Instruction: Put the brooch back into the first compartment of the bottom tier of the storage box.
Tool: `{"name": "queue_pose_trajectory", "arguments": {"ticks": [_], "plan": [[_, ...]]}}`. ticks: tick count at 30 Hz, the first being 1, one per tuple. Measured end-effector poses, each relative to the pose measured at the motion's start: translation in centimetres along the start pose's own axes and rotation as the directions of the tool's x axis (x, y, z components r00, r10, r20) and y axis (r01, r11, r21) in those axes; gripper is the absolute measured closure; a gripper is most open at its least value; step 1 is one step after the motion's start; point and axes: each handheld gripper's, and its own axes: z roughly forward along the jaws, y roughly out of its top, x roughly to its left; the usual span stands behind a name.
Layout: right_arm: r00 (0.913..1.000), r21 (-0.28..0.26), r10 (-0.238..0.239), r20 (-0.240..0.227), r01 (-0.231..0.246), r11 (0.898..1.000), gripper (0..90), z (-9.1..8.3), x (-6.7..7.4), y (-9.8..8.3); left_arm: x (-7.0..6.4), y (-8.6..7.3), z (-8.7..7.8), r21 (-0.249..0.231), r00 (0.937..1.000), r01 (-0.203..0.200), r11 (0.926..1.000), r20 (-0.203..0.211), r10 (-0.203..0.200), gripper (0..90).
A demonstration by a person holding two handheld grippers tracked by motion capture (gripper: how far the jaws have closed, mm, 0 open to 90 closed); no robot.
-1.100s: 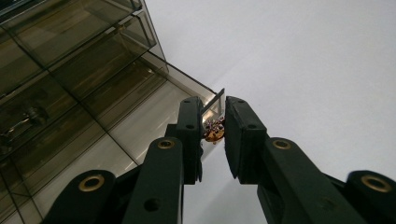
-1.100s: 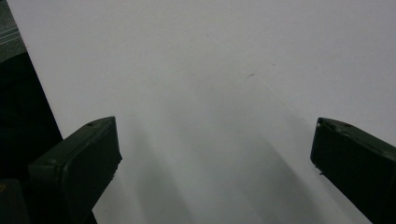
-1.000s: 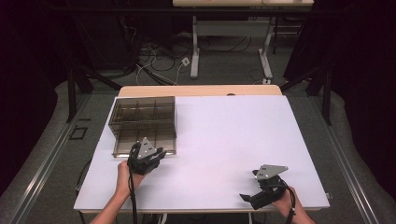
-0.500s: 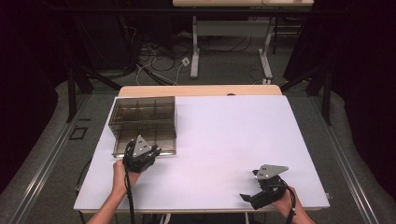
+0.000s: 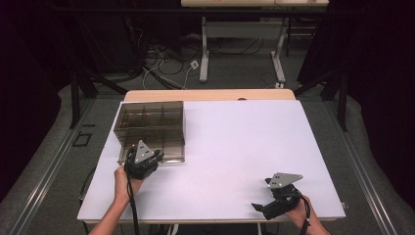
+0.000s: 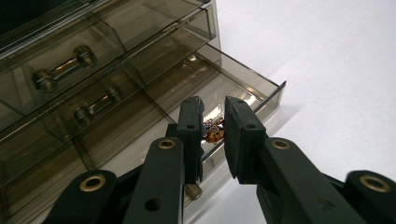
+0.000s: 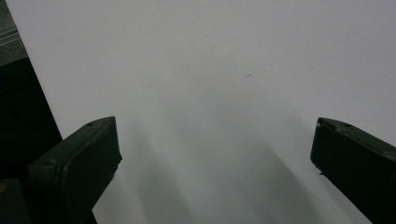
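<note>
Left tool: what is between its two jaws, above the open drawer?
In the left gripper view, a small amber and dark beaded trinket sits between the jaws of the left tool, over the pulled-out bottom drawer.

White bench [image 5: 244, 147] surface, bare wood strip [image 5: 210, 94] along its far edge. Behind my bench: grey floor [image 5: 235, 73] with a tangle of loose cables [image 5: 161, 73] and a white plug block [image 5: 194, 64]. Second desk further back, white legs [image 5: 204, 54] on flat feet, light top [image 5: 254, 2]. Dark curtains [image 5: 377, 73] on both sides, metal floor rail [image 5: 44, 171] at left.
</note>
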Motion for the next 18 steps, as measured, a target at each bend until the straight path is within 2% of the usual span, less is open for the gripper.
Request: {"name": "queue_pose_trajectory", "arguments": {"ticks": [2, 7, 9, 18], "plan": [[1.0000, 0.000, 0.000, 0.001, 0.000, 1.000, 0.9, 0.0, 0.0, 0.0, 0.2, -0.1, -0.1, 0.008, 0.9999, -0.006, 0.9999, -0.010, 0.006, 76.5], [1.0000, 0.005, -0.001, -0.004, 0.001, 1.000, 0.9, -0.1, 0.0, 0.0, 0.4, -0.3, -0.1, 0.002, 0.9997, 0.019, 0.9998, -0.016, -0.019, 76.6], [1.0000, 0.010, 0.001, -0.002, -0.001, 1.000, 0.9, -0.1, 0.1, 0.1, 0.6, -0.3, -0.1, 0.003, 0.9996, 0.011, 0.9999, -0.025, -0.011, 76.6], [1.0000, 0.005, 0.000, -0.002, 0.000, 1.000, 0.8, -0.1, 0.1, 0.0, 1.2, -0.6, -0.4, 0.004, 0.9983, 0.028, 0.9996, -0.052, -0.028, 77.1]]}}
